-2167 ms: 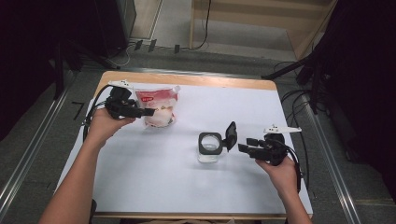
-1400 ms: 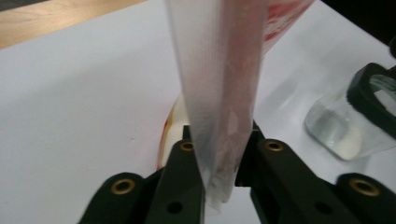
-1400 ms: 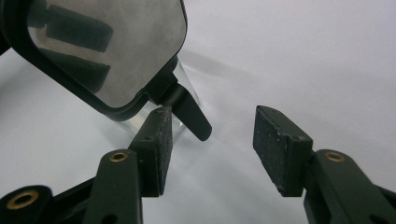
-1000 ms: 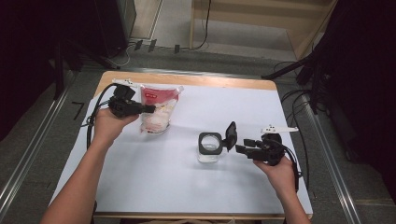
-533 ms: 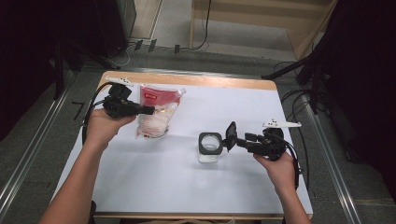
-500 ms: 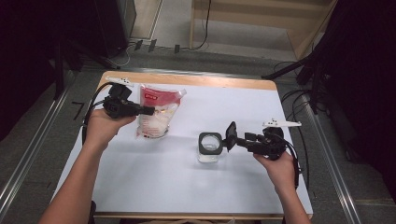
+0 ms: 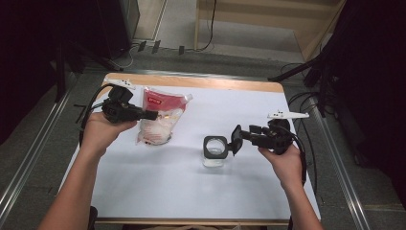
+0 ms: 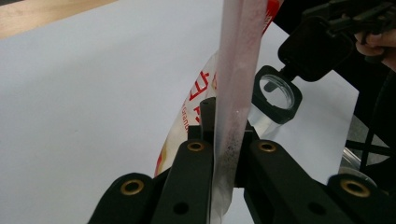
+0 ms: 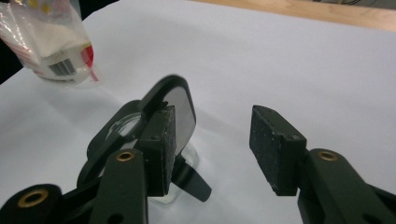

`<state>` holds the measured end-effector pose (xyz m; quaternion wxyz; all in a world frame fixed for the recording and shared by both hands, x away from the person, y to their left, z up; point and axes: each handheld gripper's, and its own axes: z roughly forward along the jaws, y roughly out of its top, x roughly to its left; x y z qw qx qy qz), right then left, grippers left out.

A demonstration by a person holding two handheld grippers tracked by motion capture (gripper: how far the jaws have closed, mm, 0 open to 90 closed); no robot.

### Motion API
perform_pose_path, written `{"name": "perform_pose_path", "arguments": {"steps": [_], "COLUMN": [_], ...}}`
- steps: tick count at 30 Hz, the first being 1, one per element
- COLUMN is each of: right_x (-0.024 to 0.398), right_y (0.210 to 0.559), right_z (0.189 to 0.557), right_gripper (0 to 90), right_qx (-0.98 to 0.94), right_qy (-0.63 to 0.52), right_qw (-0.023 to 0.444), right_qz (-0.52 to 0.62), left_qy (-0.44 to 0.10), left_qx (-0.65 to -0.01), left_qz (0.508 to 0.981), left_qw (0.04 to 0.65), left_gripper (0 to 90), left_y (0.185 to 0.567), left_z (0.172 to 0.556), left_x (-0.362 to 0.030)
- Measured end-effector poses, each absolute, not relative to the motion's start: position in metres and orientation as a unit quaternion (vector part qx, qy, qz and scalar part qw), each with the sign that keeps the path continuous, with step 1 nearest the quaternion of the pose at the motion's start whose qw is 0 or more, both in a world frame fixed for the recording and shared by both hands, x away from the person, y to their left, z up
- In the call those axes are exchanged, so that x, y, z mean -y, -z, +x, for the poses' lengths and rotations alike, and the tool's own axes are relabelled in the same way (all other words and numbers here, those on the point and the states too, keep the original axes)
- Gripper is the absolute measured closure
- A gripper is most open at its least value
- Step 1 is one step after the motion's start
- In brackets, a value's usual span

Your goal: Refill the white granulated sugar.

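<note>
With the pouch [image 7: 160, 120] clamped tight by the left gripper [image 7: 152, 115], its mouth is best brought over the jar [image 7: 215, 149], whose flip lid [image 7: 236, 140] seems touched, not pinched, by the half-open right gripper [image 9: 212, 144], just been closing.

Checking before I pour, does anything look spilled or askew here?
Nothing spilled. The jar stands upright with its flip lid open; the bag hangs tilted from the left gripper.

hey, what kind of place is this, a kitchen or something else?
Probably a lab or recording studio, not a kitchen: a paper-covered table, black curtains around it, and cables trailing over a bare floor.
</note>
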<state>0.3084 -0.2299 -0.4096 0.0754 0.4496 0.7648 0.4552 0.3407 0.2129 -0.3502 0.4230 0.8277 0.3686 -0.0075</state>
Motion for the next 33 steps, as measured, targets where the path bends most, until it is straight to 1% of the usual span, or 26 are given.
{"name": "perform_pose_path", "arguments": {"steps": [3, 5, 6, 14, 15, 18, 19, 25, 29, 33], "right_x": [0.230, 0.230, 0.231, 0.220, 0.213, 0.203, 0.187, 0.144, 0.122, 0.109], "right_y": [0.402, 0.400, 0.392, 0.366, 0.358, 0.351, 0.347, 0.349, 0.352, 0.354], "right_z": [0.312, 0.313, 0.315, 0.316, 0.314, 0.311, 0.306, 0.291, 0.279, 0.272], "right_gripper": [52.0, 52.0, 52.0, 54.4, 53.9, 52.5, 52.4, 50.9, 51.6, 53.0], "right_qx": [-0.764, -0.762, -0.760, -0.765, -0.767, -0.768, -0.772, -0.796, -0.812, -0.814], "right_qy": [-0.457, -0.459, -0.463, -0.474, -0.481, -0.488, -0.496, -0.489, -0.483, -0.488], "right_qw": [0.090, 0.091, 0.100, 0.109, 0.109, 0.110, 0.102, 0.086, 0.081, 0.078], "right_qz": [0.447, 0.447, 0.446, 0.421, 0.410, 0.399, 0.383, 0.348, 0.318, 0.304], "left_qy": [0.007, 0.008, 0.008, 0.006, 0.007, 0.009, 0.014, 0.025, 0.016, 0.008], "left_qx": [-0.369, -0.369, -0.369, -0.370, -0.371, -0.372, -0.371, -0.367, -0.363, -0.363], "left_qz": [0.829, 0.830, 0.827, 0.828, 0.826, 0.822, 0.821, 0.823, 0.827, 0.824], "left_qw": [0.419, 0.419, 0.423, 0.422, 0.425, 0.431, 0.433, 0.433, 0.429, 0.435], "left_gripper": [90.0, 90.0, 90.0, 90.0, 90.0, 90.0, 90.0, 90.0, 90.0, 90.0], "left_y": [0.347, 0.345, 0.343, 0.336, 0.334, 0.333, 0.331, 0.326, 0.320, 0.314], "left_z": [0.338, 0.337, 0.336, 0.332, 0.331, 0.331, 0.330, 0.325, 0.320, 0.316], "left_x": [-0.212, -0.212, -0.211, -0.213, -0.214, -0.215, -0.215, -0.214, -0.212, -0.213]}}
